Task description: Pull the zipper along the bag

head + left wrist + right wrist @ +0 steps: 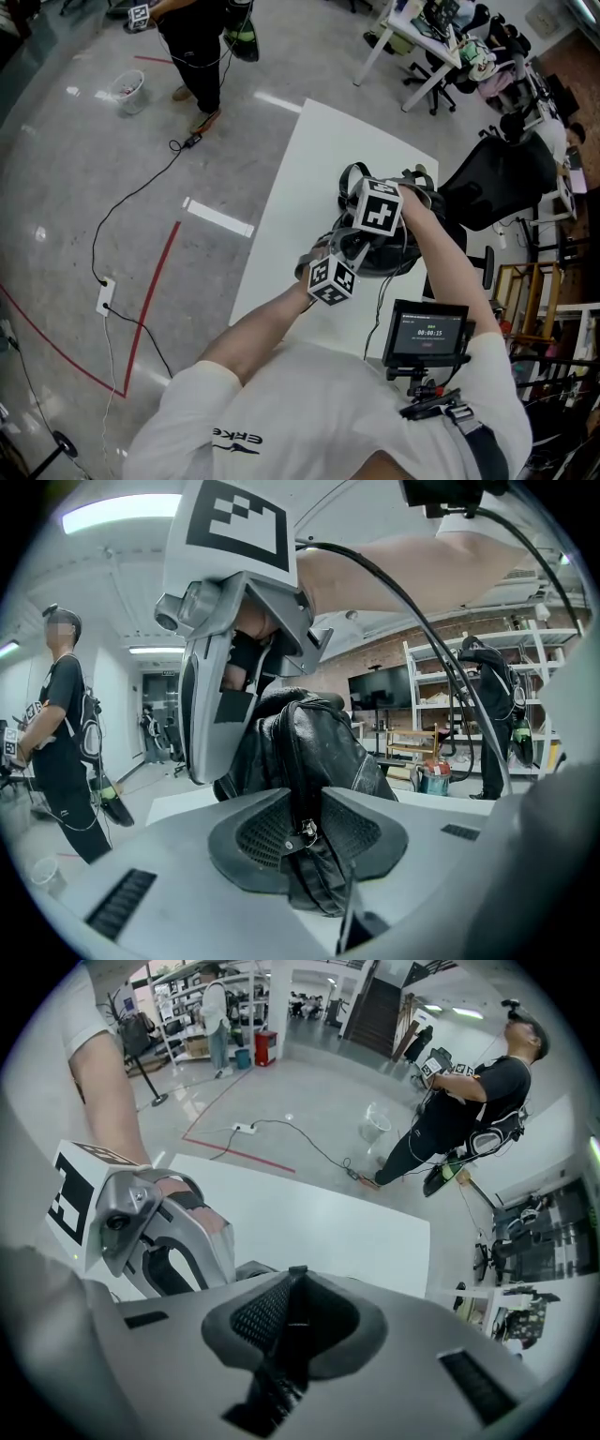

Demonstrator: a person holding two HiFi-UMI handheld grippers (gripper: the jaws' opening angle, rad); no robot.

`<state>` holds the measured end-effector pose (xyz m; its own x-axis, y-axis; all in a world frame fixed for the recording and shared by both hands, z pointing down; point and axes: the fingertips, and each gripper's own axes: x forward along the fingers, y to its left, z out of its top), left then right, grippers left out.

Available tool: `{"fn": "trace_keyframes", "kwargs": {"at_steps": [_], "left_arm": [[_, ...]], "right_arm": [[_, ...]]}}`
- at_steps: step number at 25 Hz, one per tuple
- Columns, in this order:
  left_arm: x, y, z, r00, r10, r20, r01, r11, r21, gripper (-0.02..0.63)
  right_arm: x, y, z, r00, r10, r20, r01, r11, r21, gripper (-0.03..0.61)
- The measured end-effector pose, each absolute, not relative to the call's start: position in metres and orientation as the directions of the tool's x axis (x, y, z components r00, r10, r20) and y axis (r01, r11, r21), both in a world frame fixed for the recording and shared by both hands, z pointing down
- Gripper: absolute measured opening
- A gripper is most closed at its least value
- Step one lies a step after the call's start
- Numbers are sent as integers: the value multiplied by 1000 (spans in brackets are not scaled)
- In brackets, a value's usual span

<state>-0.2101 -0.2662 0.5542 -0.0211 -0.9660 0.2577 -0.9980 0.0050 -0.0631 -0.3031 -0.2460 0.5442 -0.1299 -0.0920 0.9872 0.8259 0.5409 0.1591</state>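
Bag [314, 747], black, upright on table [319, 169], toward its right side. Pinched at the near seam by left gripper [305, 834], clamped on a dark fold with a small metal fitting; held almost level, tipped slightly down. Gripped from above by right gripper [289, 1316], pointing straight down, jaws nearly together on a thin dark strip of the bag. Mostly hidden in head view behind marker cubes and forearms. Cannot tell whether that fitting is the zipper pull.
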Motion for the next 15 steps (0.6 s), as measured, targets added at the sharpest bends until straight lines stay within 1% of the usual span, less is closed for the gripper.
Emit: {"fn": "trace_keyframes", "kwargs": {"at_steps": [6,11,15], "left_arm": [[-205,-260,548,-24,-967,255,-998,7,-69,101],[-209,-260,548,-22,-967,255,-998,6,-63,101],[-212,-259,550,-21,-966,258,-999,7,-54,101]], "right_arm": [[-302,-243,532,-177,-79,981,803,564,191,51],[-311,-249,527,-260,-58,964,756,609,240,51],[-317,-254,518,-353,-35,935,708,643,292,55]]}}
